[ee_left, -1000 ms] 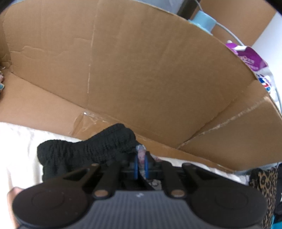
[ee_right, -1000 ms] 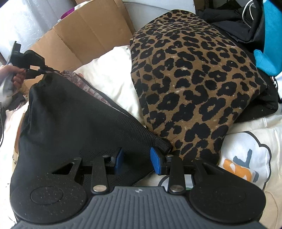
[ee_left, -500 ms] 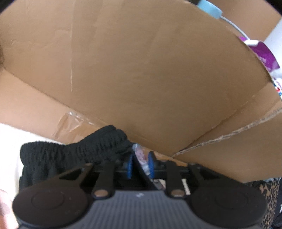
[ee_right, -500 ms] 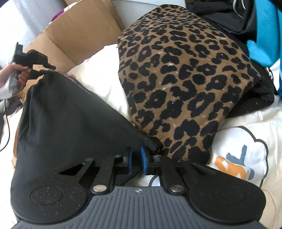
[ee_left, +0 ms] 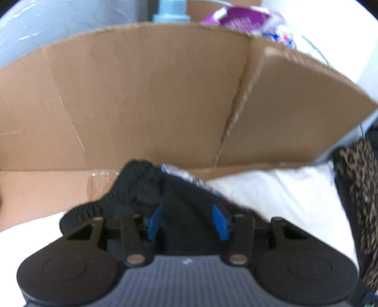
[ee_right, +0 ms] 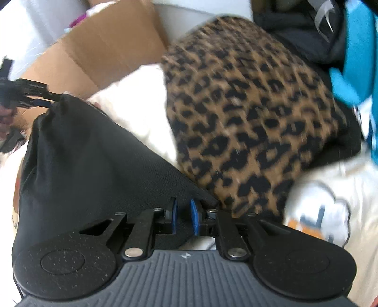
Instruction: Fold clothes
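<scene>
Where the right claw stands: right gripper (ee_right: 184, 217) is at the near edge of the scene, low over the bedding, and its two blue pads are close together.
Right claw state: it is pinching the near hem of the black knitted garment (ee_right: 82, 153); dark cloth fills the narrow gap between the pads.
Black garment place: it is stretched from the right claw, near, up to the far left corner, which meets the other claw; it lies across the white bedding (ee_right: 137, 99).
Cream cloth with cloud print (ee_right: 316, 212): near right, just beside the right claw, blurred.
Left claw place: left gripper (ee_left: 187, 222) is at the far left corner of the garment, in front of the cardboard.
Left claw state: its blue pads stand wide apart, so it is open; the bunched ribbed waistband sits between and past them, and I cannot tell if the pads touch it.
Patterned light cloth (ee_left: 184, 174): it shows from under the black waistband, just right of it.
Leopard-print brown fabric (ee_right: 248, 113): right of the garment, touching its near hem and lying over the white bedding.
Teal cloth (ee_right: 354, 59): far right, beyond the leopard print.
Brown cardboard box wall (ee_left: 141, 94): far, standing upright behind the bedding.
Purple plastic packet (ee_left: 241, 17): beyond the box's top edge, far right.
</scene>
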Demonstrator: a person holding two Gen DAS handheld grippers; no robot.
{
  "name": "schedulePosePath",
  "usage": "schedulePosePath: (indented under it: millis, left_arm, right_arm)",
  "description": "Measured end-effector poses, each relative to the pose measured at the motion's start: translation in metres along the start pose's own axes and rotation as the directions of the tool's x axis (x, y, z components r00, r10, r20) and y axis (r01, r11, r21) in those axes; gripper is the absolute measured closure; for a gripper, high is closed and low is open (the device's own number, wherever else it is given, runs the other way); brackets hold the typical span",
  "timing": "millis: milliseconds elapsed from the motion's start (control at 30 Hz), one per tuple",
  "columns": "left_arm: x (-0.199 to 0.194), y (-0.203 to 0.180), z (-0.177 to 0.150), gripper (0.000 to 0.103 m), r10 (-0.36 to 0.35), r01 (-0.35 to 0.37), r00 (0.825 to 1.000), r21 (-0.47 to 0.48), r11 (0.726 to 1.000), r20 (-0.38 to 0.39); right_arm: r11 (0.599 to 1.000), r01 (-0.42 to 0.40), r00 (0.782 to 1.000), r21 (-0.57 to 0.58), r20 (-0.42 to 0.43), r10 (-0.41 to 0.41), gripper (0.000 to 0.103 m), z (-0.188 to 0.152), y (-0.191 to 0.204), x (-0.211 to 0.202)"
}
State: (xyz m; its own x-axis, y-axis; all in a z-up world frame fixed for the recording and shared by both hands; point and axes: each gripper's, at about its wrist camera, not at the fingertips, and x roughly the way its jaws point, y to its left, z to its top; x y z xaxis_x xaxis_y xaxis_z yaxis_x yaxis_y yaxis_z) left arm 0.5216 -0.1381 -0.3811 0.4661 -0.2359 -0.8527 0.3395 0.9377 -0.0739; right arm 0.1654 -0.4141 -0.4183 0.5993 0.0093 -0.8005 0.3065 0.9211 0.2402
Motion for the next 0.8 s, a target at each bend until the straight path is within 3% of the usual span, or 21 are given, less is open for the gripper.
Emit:
schedulePosePath:
  millis: [100, 433, 567, 800]
  left_arm:
    - [0.01, -0.011, -0.005, 0.053, -0.011, 0.011, 1.0, 0.029, 1.0, -0.015]
    - [0.053, -0.038, -0.008, 0.047, 0.051, -0.049, 0.998, 0.08, 0.996, -0.032]
    - [0.048, -0.037, -0.005, 0.048, 0.051, -0.048, 0.998, 0.055, 0.997, -0.04]
    - [0.003, -0.032, -0.005, 0.052, 0.018, -0.013, 0.999, 0.108, 0.994, -0.044]
  right_arm:
    - [1.0, -0.028, 0.999, 0.004, 0.029, 0.027, 0.074, 0.009, 0.003, -0.004]
    - [0.999, -0.004, 0.999, -0.054, -0.043, 0.001, 0.076, 0.001, 0.002, 0.019]
    - [1.0, 0.011, 0.999, -0.028, -0.045, -0.012, 0.08, 0.002, -0.003, 0.017]
    - [1.0, 0.002, 1.0, 0.031, -0.022, -0.002, 0.075, 0.002, 0.003, 0.009]
